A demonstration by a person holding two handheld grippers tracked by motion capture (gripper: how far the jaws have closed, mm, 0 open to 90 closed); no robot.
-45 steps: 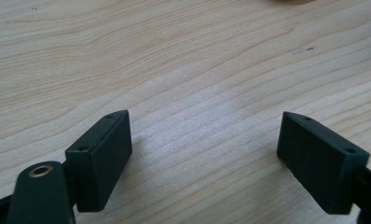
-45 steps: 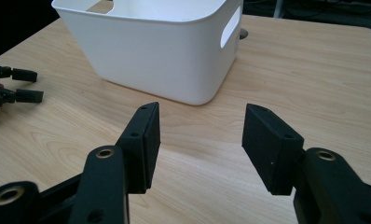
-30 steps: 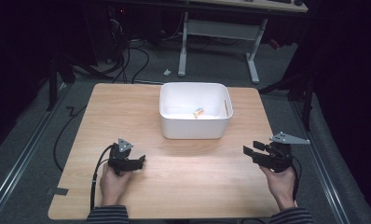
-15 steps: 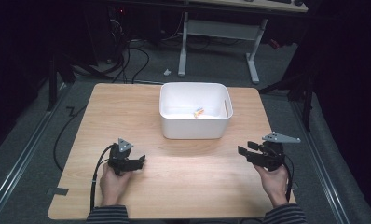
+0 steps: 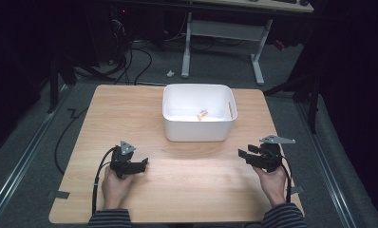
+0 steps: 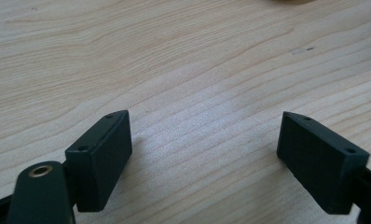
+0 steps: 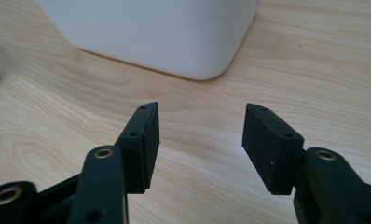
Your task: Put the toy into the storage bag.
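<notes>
White tub (image 5: 198,129) sat at table's (image 5: 196,190) far middle, a small yellowish item (image 5: 203,114) inside. Left gripper (image 5: 140,165) rested near the front-left — jaws wide apart, holding nothing. Right gripper (image 5: 244,155) front-right — jaws parted, holding nothing, pointed toward the tub.

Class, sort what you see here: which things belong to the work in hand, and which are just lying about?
In the job: white bin; small yellowish item inside it; left claw and right claw, both open and empty.

Lying about: floor cables; grey desk frame behind the table.
</notes>
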